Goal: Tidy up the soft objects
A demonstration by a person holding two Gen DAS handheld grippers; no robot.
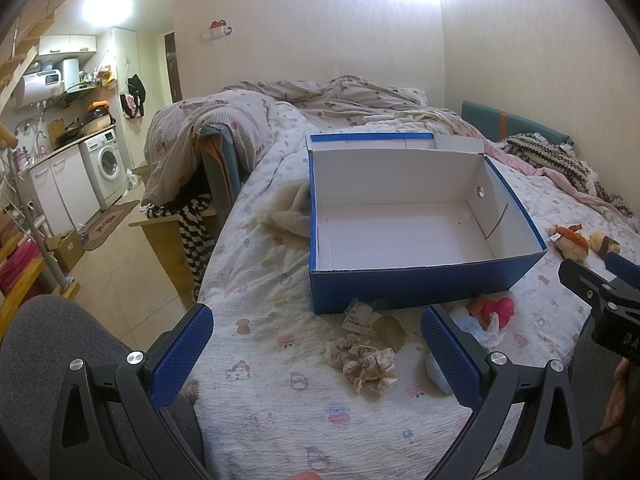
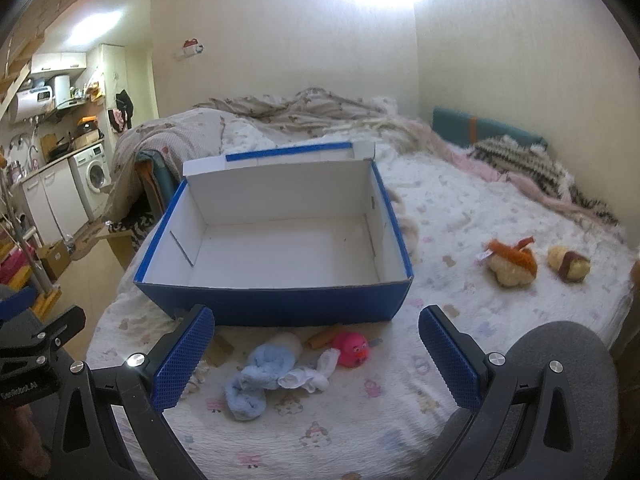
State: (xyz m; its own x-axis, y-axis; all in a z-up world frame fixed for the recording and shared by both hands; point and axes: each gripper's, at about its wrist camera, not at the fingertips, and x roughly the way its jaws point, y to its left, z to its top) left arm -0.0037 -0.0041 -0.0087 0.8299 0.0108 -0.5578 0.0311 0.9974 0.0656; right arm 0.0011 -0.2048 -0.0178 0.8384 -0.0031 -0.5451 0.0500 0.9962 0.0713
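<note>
Both the left claw (image 1: 316, 354) and right claw (image 2: 316, 354) hang spread apart and empty over the bed (image 2: 460, 216), where the limp, light blue sock (image 2: 256, 376) before the empty box (image 2: 280, 304) probably wants pinching at its bunched middle.

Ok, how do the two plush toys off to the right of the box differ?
The orange-topped plush is larger and sits nearer the blue box; it has a white tag at its left end. The brown-banded plush is smaller, farther right, with no tag visible. Both are cream, fuzzy, and lie on the bedspread outside the box.
</note>
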